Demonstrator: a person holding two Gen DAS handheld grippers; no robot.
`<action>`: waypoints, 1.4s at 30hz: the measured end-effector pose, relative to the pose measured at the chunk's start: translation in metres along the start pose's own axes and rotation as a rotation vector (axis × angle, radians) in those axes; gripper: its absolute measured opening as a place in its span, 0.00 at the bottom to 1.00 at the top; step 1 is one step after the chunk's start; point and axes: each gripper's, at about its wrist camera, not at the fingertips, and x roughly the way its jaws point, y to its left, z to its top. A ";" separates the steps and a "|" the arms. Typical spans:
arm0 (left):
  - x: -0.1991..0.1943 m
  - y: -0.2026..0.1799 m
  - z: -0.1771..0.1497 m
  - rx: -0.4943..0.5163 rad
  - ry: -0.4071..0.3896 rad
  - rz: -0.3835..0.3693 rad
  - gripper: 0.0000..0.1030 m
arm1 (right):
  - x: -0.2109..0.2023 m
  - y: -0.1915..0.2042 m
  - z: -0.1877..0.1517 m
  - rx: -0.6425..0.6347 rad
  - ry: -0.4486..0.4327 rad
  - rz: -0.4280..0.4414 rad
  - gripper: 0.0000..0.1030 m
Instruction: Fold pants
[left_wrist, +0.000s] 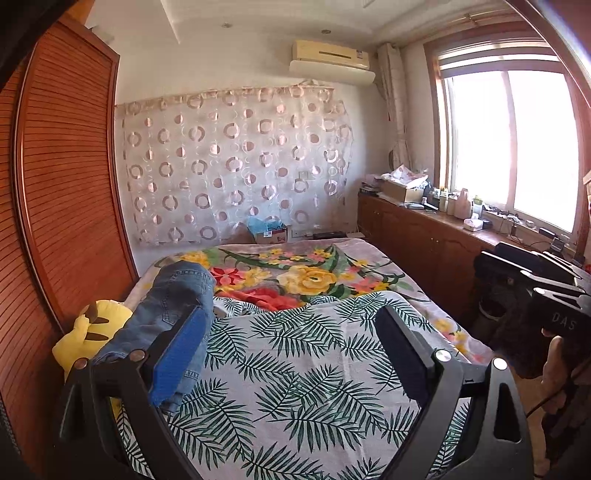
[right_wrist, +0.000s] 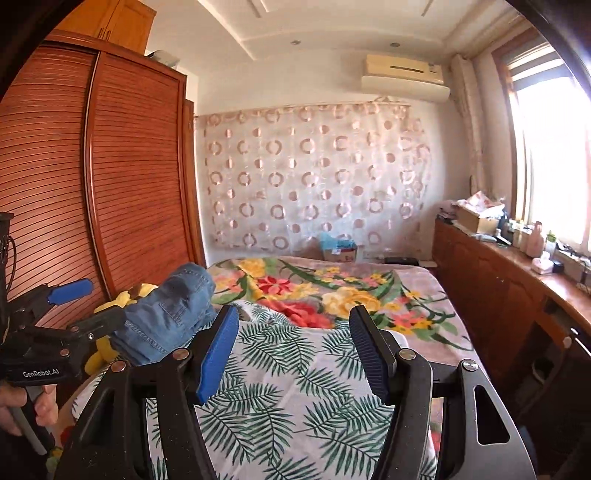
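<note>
One bed (left_wrist: 369, 266) is seen, spread with one floral blanket (left_wrist: 306, 273) and, nearer the cameras, one leaf-print sheet (left_wrist: 295, 369). One louvred wardrobe (left_wrist: 66, 184) stands along the bed's left side.

One pair of jeans (left_wrist: 173, 306), the task's garment, lies as a bunched roll at the left edge of the sheet, beside one yellow plush toy (left_wrist: 88, 332). The roll's long axis runs from the near left toward the far middle of the bed, roughly parallel to the fingers. Whether any fold has been made cannot be told from the bundle.

Two grippers are counted. The left gripper (left_wrist: 295, 350) is spread wide; nothing is between its jaws. Its left finger lies over the jeans in the left wrist view, but contact cannot be confirmed. In the right wrist view the left gripper (right_wrist: 92, 302) is seen from the side, one finger above the denim and one against its left flank, not clamped.

The right gripper (right_wrist: 291, 350) is likewise spread wide and empty, over bare sheet, with the jeans (right_wrist: 170, 314) to its left.

The jeans lie left of both grippers; the left one is judged nearer. The coming move is judged to be a leftward reach, likely to spread the garment flat before folding.
</note>
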 end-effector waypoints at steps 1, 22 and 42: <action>-0.002 -0.001 0.000 -0.001 -0.003 0.004 0.91 | -0.001 0.001 -0.001 0.004 -0.001 -0.002 0.63; -0.005 0.001 -0.007 -0.001 0.013 0.019 0.91 | 0.000 0.000 -0.015 0.011 -0.004 -0.002 0.63; -0.006 0.002 -0.009 -0.006 0.004 0.020 0.91 | -0.009 -0.004 -0.015 0.011 0.000 -0.006 0.63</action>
